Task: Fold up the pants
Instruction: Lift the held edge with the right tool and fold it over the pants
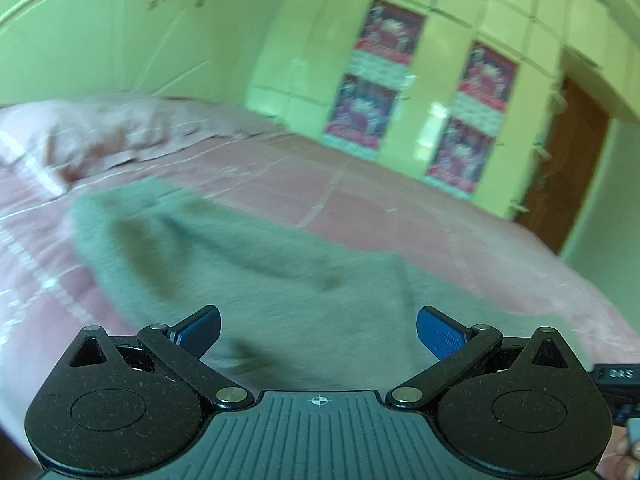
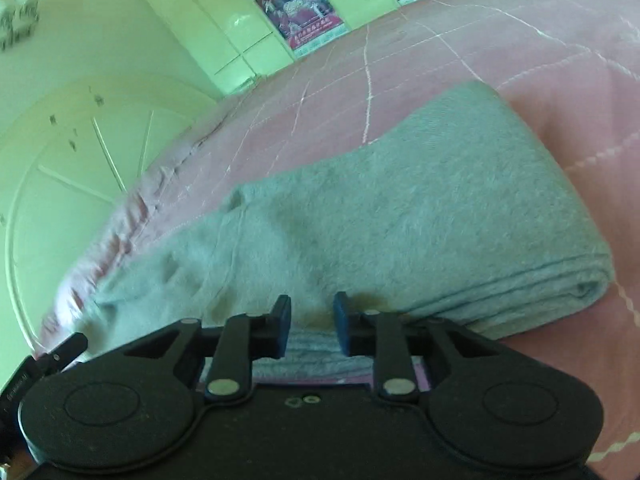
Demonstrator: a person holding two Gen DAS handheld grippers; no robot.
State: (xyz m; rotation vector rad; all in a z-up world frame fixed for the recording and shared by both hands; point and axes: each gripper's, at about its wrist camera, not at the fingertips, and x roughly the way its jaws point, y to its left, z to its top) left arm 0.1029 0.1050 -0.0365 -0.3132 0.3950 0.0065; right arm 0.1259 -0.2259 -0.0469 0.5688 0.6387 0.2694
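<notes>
While your left gripper (image 1: 319, 330) hangs over the grey pants (image 1: 248, 264), its blue pads (image 1: 440, 334) are spread wide with nothing between them. The pants are lying on the pink bedspread (image 1: 400, 208), and from the left side they look flat with a couple of soft creases, though that shot is pretty blurry. Your right gripper (image 2: 311, 322) is a different story: the jaws are only a little apart, sitting right at the near edge of the pants (image 2: 400, 216), not pinching the cloth. From there you can see the pants are folded into a thick stack with layered edges on the right. A pillow (image 1: 100, 140) sits by the pale headboard (image 1: 100, 32).
</notes>
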